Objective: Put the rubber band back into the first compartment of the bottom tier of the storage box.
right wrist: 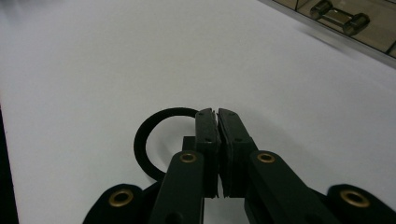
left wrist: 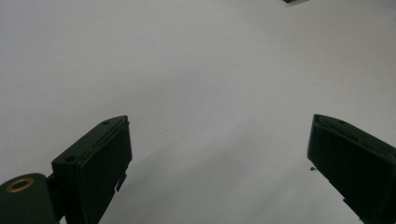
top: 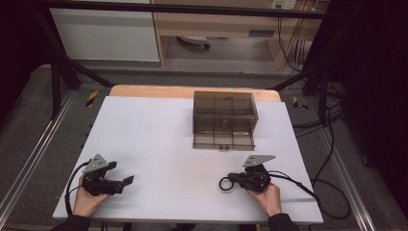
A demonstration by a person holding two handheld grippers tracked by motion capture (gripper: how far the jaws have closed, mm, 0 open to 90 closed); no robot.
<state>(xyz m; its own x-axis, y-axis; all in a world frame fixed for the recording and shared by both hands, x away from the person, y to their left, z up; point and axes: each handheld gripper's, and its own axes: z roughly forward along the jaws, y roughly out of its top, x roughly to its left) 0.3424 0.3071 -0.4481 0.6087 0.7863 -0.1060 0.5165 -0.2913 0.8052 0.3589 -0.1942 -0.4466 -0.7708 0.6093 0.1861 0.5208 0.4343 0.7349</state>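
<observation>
1. The right tongs (top: 234, 180) rest low on the white counter (top: 159, 134) near its front edge, held by the person's right hand (top: 267, 196).
2. In the right gripper view the right tongs (right wrist: 217, 116) have their jaws pressed together, clamped on the edge of a black ring (right wrist: 154, 130).
3. The black ring (top: 225, 184) lies flat on the counter, sticking out to the left of the right tongs in the high view; most of its loop is free, and only the part at the jaws is pinched.
4. The left tongs (top: 126, 183) sit at the front left of the counter, well apart from the ring, in the person's left hand (top: 86, 198).
5. In the left gripper view the left tongs (left wrist: 219, 154) stand wide apart with nothing between the jaws, just bare white counter.
6. A smoky clear plastic box (top: 224, 119) with inner compartments stands toward the far side of the counter, a little right of centre and well beyond both hands.
7. A latch (right wrist: 340, 17) on the front of that box appears at the top right of the right gripper view.
8. A black cable (top: 308, 190) trails from the right tongs off the right edge of the counter.
</observation>
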